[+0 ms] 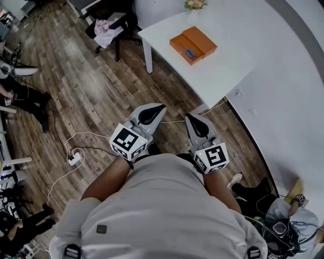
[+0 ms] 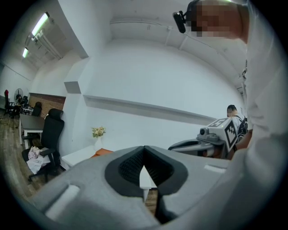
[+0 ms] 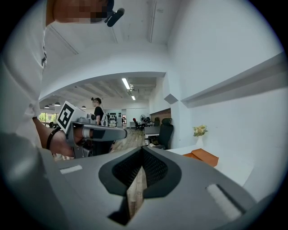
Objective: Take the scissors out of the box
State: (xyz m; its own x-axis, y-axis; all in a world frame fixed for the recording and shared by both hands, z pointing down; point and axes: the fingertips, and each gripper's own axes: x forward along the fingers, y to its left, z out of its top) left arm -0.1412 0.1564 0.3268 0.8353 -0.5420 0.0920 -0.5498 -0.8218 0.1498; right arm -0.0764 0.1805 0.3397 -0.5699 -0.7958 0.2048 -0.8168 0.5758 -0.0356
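Note:
An open orange box [image 1: 193,44] lies on a white table [image 1: 223,76] well ahead of me, with a small blue thing [image 1: 190,52] inside it, too small to tell what it is. My left gripper [image 1: 156,108] and right gripper [image 1: 190,117] are held side by side close to my body, over the wooden floor, short of the table. Both are shut with nothing between the jaws. The left gripper view shows the box [image 2: 102,152] far off past the left gripper [image 2: 144,150]. In the right gripper view the box [image 3: 204,156] lies right of the right gripper [image 3: 143,152].
A vase of flowers [image 1: 195,4] stands at the table's far end. A black chair with clothes on it [image 1: 109,25] stands left of the table. A power strip [image 1: 75,159] and cables lie on the floor at left. A person sits at the lower right [image 1: 283,212].

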